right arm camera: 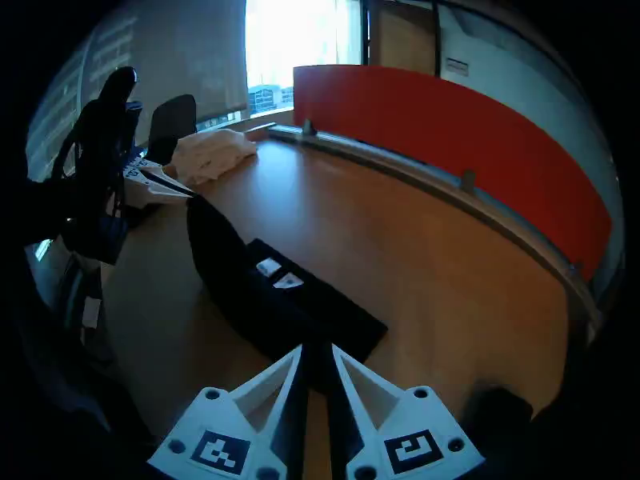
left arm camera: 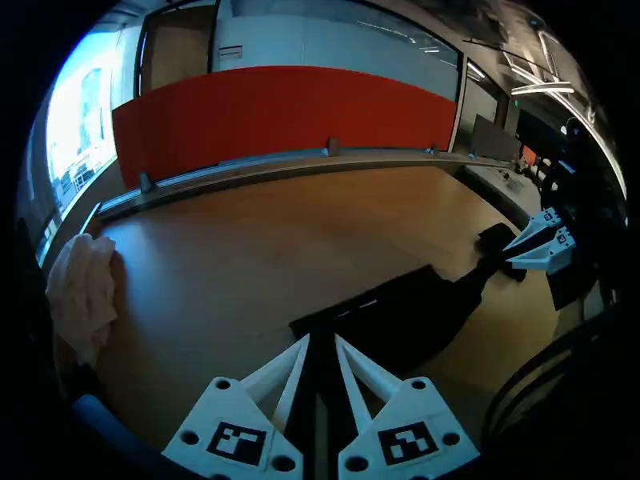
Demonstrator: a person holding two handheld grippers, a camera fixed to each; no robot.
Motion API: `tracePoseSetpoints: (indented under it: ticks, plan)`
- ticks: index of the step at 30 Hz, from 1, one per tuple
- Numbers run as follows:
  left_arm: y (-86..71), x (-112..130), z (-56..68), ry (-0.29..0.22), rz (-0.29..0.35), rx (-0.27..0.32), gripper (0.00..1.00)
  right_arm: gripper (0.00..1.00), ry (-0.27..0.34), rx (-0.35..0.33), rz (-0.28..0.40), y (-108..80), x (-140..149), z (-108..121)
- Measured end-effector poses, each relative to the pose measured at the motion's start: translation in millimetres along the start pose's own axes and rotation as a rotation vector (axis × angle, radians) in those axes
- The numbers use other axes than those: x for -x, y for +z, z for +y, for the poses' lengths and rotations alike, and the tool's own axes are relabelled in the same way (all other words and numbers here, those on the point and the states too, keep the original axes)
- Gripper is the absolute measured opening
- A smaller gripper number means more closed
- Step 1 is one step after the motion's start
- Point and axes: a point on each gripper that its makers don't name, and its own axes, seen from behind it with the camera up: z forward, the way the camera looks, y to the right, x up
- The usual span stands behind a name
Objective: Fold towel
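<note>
Left gripper view: left tongs (left arm camera: 322,340) at bottom centre, narrow, pinching the black towel (left arm camera: 400,312). It lies on the table (left arm camera: 240,240), long axis running up-right to the right tongs (left arm camera: 516,250) at the right edge.

Right gripper view: right tongs (right arm camera: 318,350) narrow, clamping the towel's near end. The towel's length points to the upper left, toward the left tongs (right arm camera: 172,186).

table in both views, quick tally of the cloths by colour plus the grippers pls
black towel: 1
pale cloth heap: 1 (cannot tell how many pieces are in it)
grippers: 2, the left gripper and the right gripper, each pinching the black towel
total: 4
</note>
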Motion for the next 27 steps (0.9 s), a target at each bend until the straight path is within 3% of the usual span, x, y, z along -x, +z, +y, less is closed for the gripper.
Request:
tracePoseSetpoints:
  ticks: [11,27]
  plan:
    - [22.3,-0.2,-9.6,-0.041,0.003,-0.028,0.07,0.11,-0.027,0.006,-0.033,29.7,-3.5,25.8]
    - [70.9,3.1,-15.2,-0.035,-0.010,-0.056,0.06,0.11,0.025,0.049,-0.077,63.2,14.0,56.2]
